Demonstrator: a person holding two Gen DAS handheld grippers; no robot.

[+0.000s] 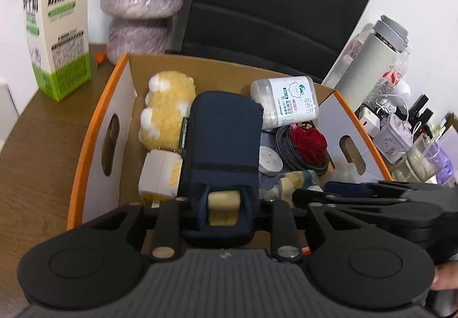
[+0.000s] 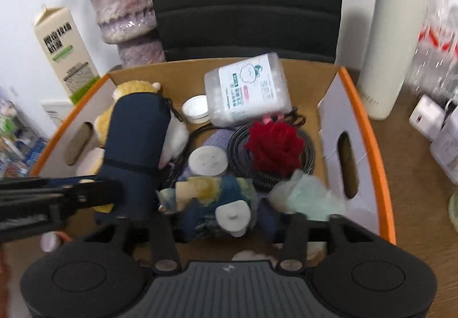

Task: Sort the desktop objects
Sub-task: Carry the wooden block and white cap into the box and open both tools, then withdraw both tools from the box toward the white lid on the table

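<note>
1. Holding a dark blue pouch [image 1: 221,146] in my left gripper [image 1: 222,207], I have both fingers squeezed tight on its near end.
2. That pouch sticks out over the cardboard box [image 1: 97,129], above the stuff inside it.
3. My right gripper [image 2: 232,215] is closed on a small roll with blue and yellow patterns [image 2: 211,192]; a white plastic piece [image 2: 233,215] shows between the fingers.
4. This roll sits low in the box, at the near side.
5. My left gripper [image 2: 57,192] reaches in from the side in the right camera, and the pouch [image 2: 134,140] covers part of the yellow fluffy toy [image 2: 126,91].
6. Inside the box I count one yellow fluffy toy [image 1: 169,111], one tub of cotton swabs [image 1: 286,101], one red flower [image 1: 307,143], one coil of dark cable [image 1: 289,151], and one round white plug [image 1: 269,159].
7. One white bottle cap [image 2: 196,109] lies beside the swab tub [image 2: 249,88].
8. Some pale green crumpled stuff [image 2: 309,194] is by the right wall of the box.
9. Outside the box I see one milk carton [image 1: 57,23], one purple vase [image 1: 140,0], one black chair [image 1: 280,3], and one white flask [image 1: 369,60].
10. More small things crowd the brown table [image 1: 37,151] past the flask; I cannot tell what they all are.
</note>
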